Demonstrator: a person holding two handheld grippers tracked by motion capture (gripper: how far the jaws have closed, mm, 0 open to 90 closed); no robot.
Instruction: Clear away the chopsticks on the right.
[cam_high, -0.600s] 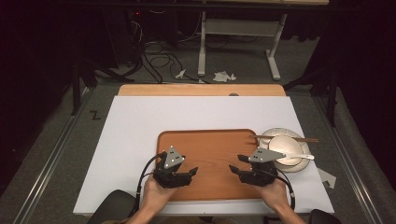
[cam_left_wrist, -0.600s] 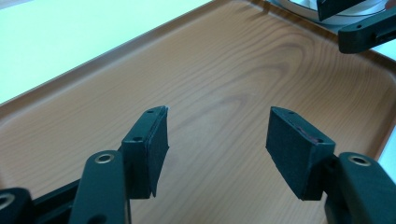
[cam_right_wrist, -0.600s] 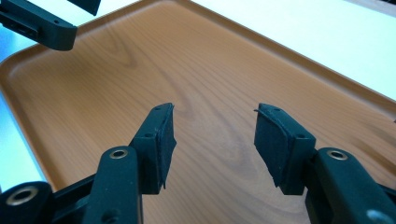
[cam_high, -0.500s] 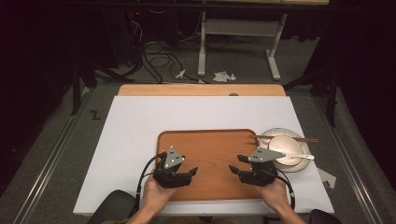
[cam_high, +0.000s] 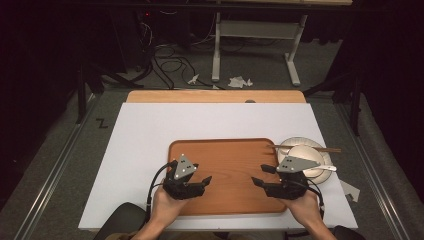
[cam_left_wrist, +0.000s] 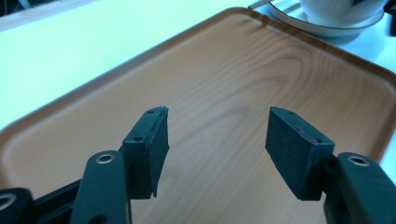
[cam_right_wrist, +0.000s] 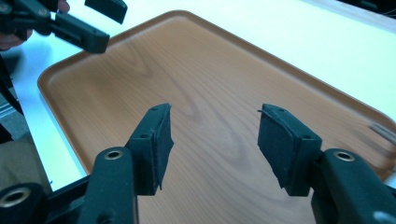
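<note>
An empty wooden tray (cam_high: 230, 165) lies on the white table near the front edge. My left gripper (cam_high: 205, 181) hovers over the tray's left front part, open, with nothing between its jaws (cam_left_wrist: 215, 135). My right gripper (cam_high: 257, 182) hovers over the tray's right front part, also open and empty (cam_right_wrist: 212, 135). The two point toward each other. In the right gripper view the left gripper (cam_right_wrist: 70, 23) appears at the top left, over the tray (cam_right_wrist: 210, 84). A white plate (cam_high: 320, 150) with a bowl (cam_high: 300, 156) stands just right of the tray.
Chopsticks (cam_high: 332, 149) rest across the plate and a white spoon (cam_high: 326, 168) lies by its front. A paper scrap (cam_high: 351, 191) lies at the table's right front. A wooden strip (cam_high: 215, 96) runs along the far edge. The plate and bowl (cam_left_wrist: 341, 14) show in the left gripper view.
</note>
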